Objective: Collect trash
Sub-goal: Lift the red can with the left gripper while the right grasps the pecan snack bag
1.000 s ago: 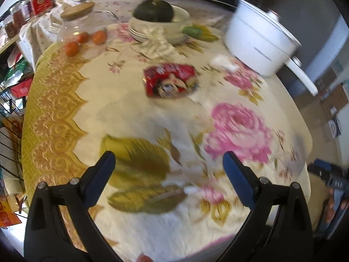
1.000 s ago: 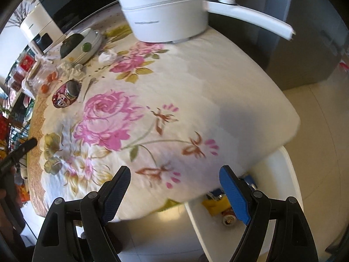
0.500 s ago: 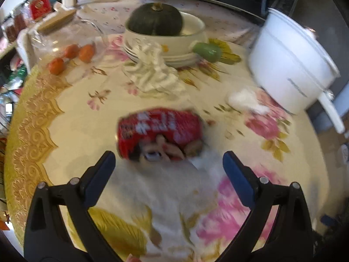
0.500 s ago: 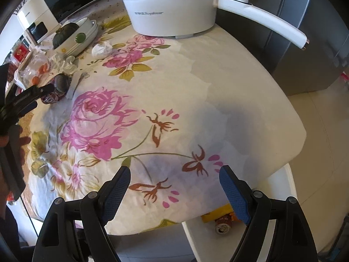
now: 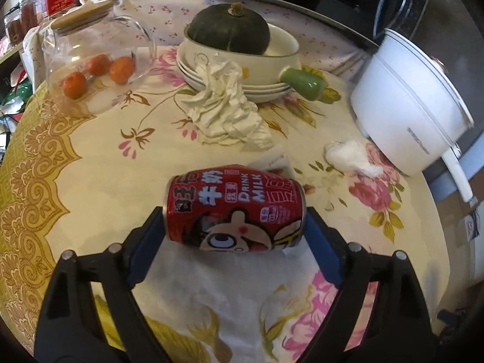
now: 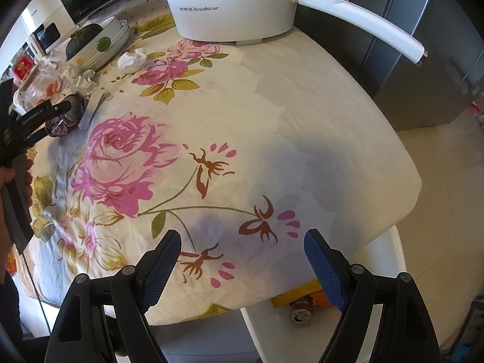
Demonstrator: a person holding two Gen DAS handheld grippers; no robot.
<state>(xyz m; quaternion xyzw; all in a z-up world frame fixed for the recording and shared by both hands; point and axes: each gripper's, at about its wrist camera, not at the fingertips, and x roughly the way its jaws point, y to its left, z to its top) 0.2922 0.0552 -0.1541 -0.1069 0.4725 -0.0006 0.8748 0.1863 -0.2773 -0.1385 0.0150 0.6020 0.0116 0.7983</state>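
Observation:
A red milk can (image 5: 236,208) lies on its side on the flowered tablecloth (image 5: 90,157), between the fingers of my left gripper (image 5: 234,213). Its jaws are closing, and the blue pads touch the can's two ends. Beyond the can lie a crumpled white tissue (image 5: 224,106) and a small white wad (image 5: 348,155). My right gripper (image 6: 242,242) hangs open and empty over the table's near corner. Below that corner stands a white bin (image 6: 396,257) holding a can (image 6: 299,310) and a yellow wrapper. The right wrist view shows the red can (image 6: 65,118) far left.
A white electric pot (image 5: 408,106) with a long handle stands at the right. Behind the tissue sits a stack of bowls (image 5: 281,51) with a dark squash (image 5: 227,27). A glass jar (image 5: 96,60) with oranges lies at the left. Appliances line the back.
My left gripper moved forward and down until the red can came between its fingers, and the jaws narrowed onto its ends. My right gripper sank slightly and stayed open.

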